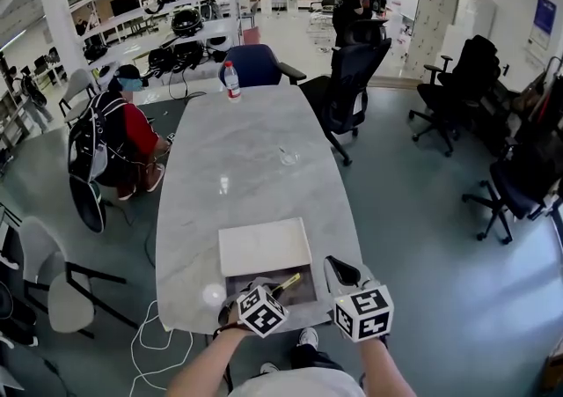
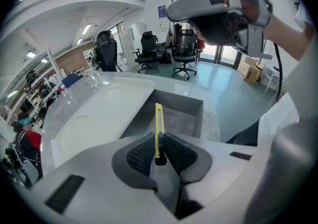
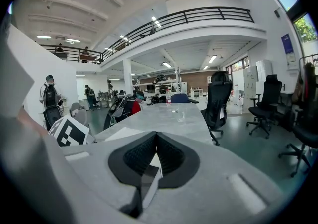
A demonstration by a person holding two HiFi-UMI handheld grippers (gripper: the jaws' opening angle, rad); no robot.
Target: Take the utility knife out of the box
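Two grippers work over the near end of the grey table (image 1: 255, 166) in the head view, and everything is best placed against the box (image 1: 306, 294), which sits open at the table's near edge with its white lid (image 1: 264, 246) lying flat just beyond it. The left gripper (image 1: 264, 291) reaches into the box from its near side. The utility knife (image 1: 287, 282) shows as a thin yellow bar slanting across the box's dark inside, its near end at the jaws. The right gripper (image 1: 341, 272) hovers just off the box's right side, touching nothing that I can see. In the left gripper view the jaws are clamped on the knife's tail, ribbed pads pressing both flat sides, while the rest of the handle sticks out ahead over the box's grey floor; whether the tip is clear of that floor I cannot tell. It is a slim knife with a narrow yellow body and a dark cap at the held end, and no blade is visibly extended. The step in hand looks like the lift-out. Since the grip sits only at the tail, the long free end could swing or slip. A slow, straight rise without twisting, carrying the tip over the box's far wall and then away from the box, seems the safe way. The right gripper view shows that gripper's pads brought together with nothing between them, looking past the lid down the table. It could steady the box should the box rise with the knife.
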